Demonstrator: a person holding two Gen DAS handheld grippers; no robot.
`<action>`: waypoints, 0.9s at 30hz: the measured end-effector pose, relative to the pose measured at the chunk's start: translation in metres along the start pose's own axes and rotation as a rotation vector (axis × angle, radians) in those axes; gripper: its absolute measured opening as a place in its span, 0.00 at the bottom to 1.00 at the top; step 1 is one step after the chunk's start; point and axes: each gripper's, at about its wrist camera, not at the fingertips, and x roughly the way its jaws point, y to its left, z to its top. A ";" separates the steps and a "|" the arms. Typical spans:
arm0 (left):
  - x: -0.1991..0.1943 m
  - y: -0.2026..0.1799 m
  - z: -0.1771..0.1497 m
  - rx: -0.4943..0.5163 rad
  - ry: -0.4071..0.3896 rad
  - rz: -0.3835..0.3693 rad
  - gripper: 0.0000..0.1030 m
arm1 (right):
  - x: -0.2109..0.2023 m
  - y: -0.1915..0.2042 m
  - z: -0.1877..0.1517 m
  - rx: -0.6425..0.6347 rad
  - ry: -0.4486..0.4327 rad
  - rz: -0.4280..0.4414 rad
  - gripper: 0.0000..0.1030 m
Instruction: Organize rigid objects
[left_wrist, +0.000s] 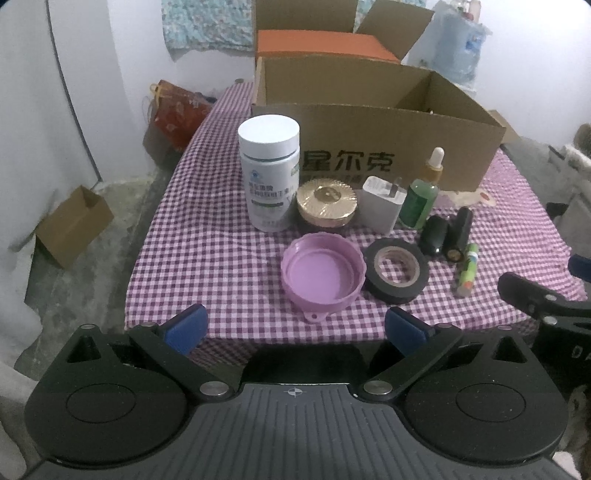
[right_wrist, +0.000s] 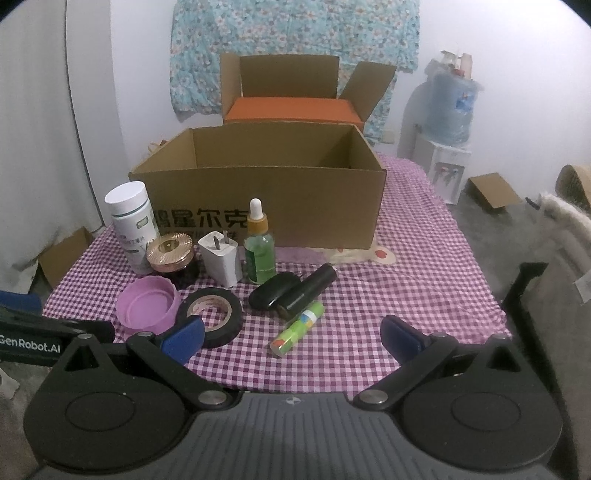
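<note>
On the purple checked tablecloth (left_wrist: 207, 254) stand a white pill bottle (left_wrist: 269, 171), a gold-lidded jar (left_wrist: 327, 205), a white charger plug (left_wrist: 380, 203) and a green dropper bottle (left_wrist: 421, 195). In front lie a purple lid (left_wrist: 321, 273), a black tape roll (left_wrist: 396, 269), two black tubes (left_wrist: 447, 232) and a small green stick (left_wrist: 466, 269). Behind them is an open cardboard box (left_wrist: 388, 147). My left gripper (left_wrist: 295, 330) hangs open at the table's near edge, just short of the purple lid. My right gripper (right_wrist: 293, 338) is open too, just short of the green stick (right_wrist: 297, 328).
A second open box (right_wrist: 295, 96) with an orange block inside stands behind the first. A water dispenser (right_wrist: 448, 133) stands at the back right, a small carton (left_wrist: 72, 225) on the floor to the left, a red bag (left_wrist: 177, 114) by the table's far left corner.
</note>
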 end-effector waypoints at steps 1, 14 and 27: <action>0.001 0.000 0.000 0.003 -0.003 0.003 0.99 | 0.001 -0.001 0.000 0.004 0.001 0.004 1.00; 0.012 -0.007 0.002 0.046 0.001 0.009 0.99 | 0.012 -0.007 0.003 0.021 -0.002 0.027 1.00; 0.022 -0.007 0.004 0.038 0.041 -0.058 0.99 | 0.019 -0.007 0.007 0.016 -0.001 0.032 1.00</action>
